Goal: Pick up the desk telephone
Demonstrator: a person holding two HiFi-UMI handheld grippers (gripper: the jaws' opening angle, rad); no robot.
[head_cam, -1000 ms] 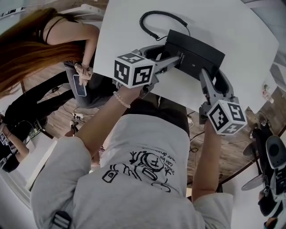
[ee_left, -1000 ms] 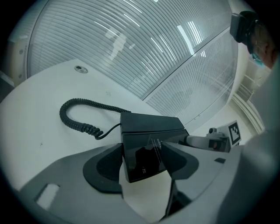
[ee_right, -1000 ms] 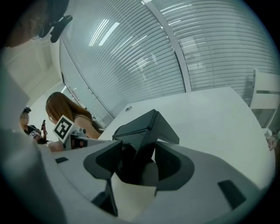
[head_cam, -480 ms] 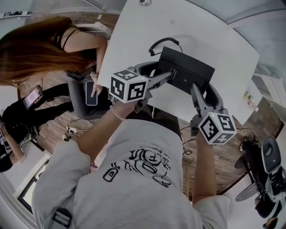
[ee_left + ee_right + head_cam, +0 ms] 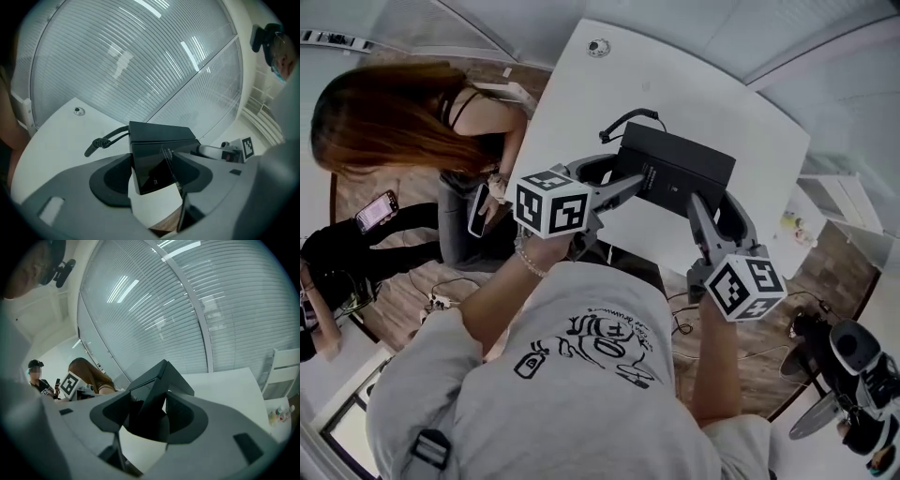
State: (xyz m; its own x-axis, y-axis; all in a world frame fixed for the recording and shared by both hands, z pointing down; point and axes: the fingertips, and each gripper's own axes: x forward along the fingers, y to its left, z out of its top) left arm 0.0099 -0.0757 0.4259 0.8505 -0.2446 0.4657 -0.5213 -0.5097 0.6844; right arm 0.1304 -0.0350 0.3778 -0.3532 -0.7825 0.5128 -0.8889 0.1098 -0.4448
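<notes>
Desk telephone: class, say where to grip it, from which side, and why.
Grip the desk telephone at both near corners, from the person's side, as the left gripper and right gripper do: its body is wide and flat, and the cord leaves its far side.

Left gripper (image 5: 628, 175), right gripper (image 5: 711, 200): both clamped.

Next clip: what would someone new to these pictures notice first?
The black desk telephone stands out at the centre of the head view. The left gripper and right gripper are both clamped on its near edge, over the white table. Its coiled cord trails off its far left side. At the left, a seated person with long hair holds a mobile phone.
</notes>
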